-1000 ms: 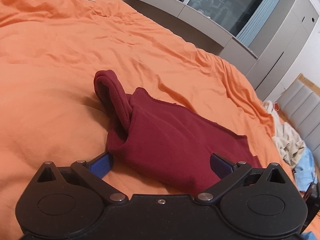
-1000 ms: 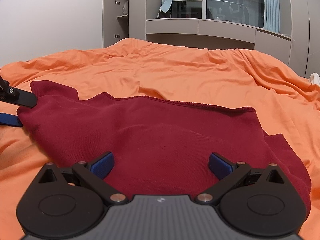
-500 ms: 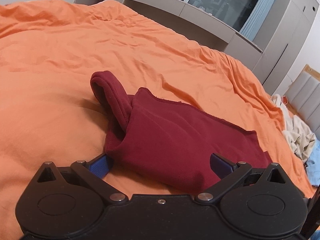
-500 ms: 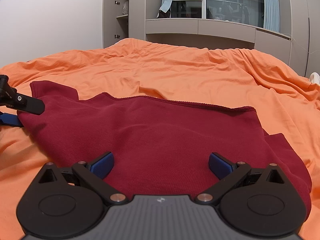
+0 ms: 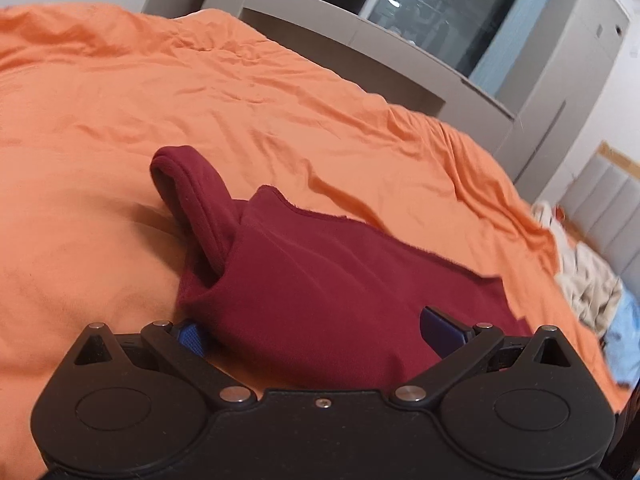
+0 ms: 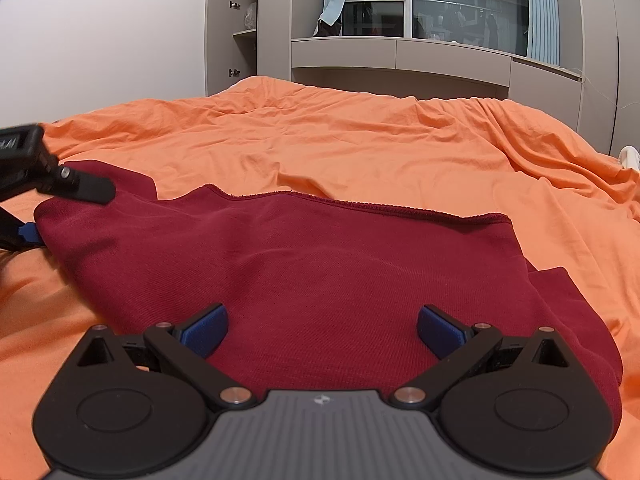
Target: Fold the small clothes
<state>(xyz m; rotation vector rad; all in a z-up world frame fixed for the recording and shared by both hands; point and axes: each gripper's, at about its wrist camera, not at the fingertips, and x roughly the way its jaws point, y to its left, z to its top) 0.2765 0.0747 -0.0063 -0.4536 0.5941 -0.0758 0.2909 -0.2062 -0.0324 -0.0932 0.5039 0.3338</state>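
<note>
A dark red garment (image 5: 320, 280) lies folded on the orange bedspread (image 5: 200, 100), with a looped cuff or sleeve end (image 5: 188, 192) sticking out at its far left. My left gripper (image 5: 316, 332) stands open, its blue pads spread either side of the garment's near left corner. In the right wrist view the same red garment (image 6: 300, 264) spreads flat in front of my right gripper (image 6: 320, 330), which is open with both blue pads resting over the near edge of the cloth. The left gripper (image 6: 44, 176) shows at that view's left edge, by the garment's left corner.
Orange bedding (image 6: 360, 140) covers the whole bed. A heap of pale and light blue clothes (image 5: 592, 292) lies past the bed's right edge. Grey cabinets and a dark window (image 6: 440, 20) stand behind the bed, with an open shelf unit (image 6: 244, 36) at the left.
The left gripper has risen and tipped back a little at the garment's left corner. The right gripper and the garment have stayed in place.
</note>
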